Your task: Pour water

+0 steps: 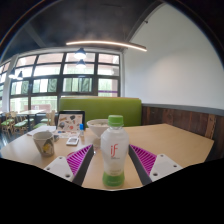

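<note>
Green-capped clear plastic bottle (113,152) stands upright between the two fingers of the tongs (112,160). Label on the bottle is pale with pink lettering; the lower part looks greenish. Magenta pads (82,157) on the inner faces of the fingers flank the bottle left and right. Both fingers sit close against the bottle's sides; cannot tell whether they actually press on it or leave a slight gap. Bottle base appears to rest near the front edge of the light wooden surface (170,140).

Just beyond the bottle, on the same surface: a white bowl (98,125). Further left: a small pale cup or container (44,143), with a small flat item (72,141) lying between it and the bowl. An open laptop (70,121) stands behind these, near the far edge.

Behind the surface: a green upholstered bench seat (105,107) against the wall. Large windows (60,80) fill the back left. A long linear lamp (105,44) hangs from the ceiling, lit.
</note>
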`<action>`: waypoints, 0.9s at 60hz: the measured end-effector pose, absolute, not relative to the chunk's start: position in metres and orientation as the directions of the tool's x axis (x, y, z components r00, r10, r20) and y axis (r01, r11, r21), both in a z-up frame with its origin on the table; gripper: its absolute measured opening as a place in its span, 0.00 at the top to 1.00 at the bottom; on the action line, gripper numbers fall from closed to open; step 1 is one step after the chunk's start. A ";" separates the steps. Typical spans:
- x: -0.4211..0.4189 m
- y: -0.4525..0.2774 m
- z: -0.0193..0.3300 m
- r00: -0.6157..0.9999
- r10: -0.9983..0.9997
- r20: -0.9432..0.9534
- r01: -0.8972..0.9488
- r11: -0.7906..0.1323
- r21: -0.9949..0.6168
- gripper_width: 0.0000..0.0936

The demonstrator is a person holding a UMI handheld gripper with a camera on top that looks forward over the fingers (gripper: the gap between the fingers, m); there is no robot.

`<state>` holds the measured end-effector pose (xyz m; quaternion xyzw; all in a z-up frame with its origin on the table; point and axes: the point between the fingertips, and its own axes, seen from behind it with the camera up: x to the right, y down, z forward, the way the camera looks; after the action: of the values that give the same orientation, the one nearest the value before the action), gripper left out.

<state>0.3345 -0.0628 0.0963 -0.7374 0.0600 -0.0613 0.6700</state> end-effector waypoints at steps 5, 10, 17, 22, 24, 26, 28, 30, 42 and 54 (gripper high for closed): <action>0.343 -0.033 0.100 0.979 -0.203 0.031 0.015 -0.080 -0.997 0.19; 0.351 -0.017 0.094 0.971 -0.238 0.011 -0.011 -0.090 -0.996 0.49; 0.347 -0.010 0.094 0.973 -0.231 0.012 -0.004 -0.072 -0.997 0.57; 0.347 -0.005 0.094 0.972 -0.235 0.007 -0.008 -0.061 -0.998 0.64; 0.347 -0.004 0.094 0.972 -0.235 0.009 -0.005 -0.060 -0.998 0.67; 0.347 -0.004 0.094 0.971 -0.239 0.023 0.008 -0.064 -0.998 0.68; 0.350 -0.012 0.095 0.970 -0.239 0.034 0.017 -0.072 -0.997 0.68; 0.346 -0.010 0.096 0.970 -0.237 0.057 0.036 -0.088 -0.995 0.68; 0.294 0.011 0.148 0.859 -0.218 0.463 0.439 -0.151 -0.886 0.68; 0.216 0.048 0.212 0.074 -0.147 0.986 0.974 -0.200 -0.103 0.68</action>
<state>0.2163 0.0477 0.2121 -0.5352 -0.3863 -0.5601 0.5006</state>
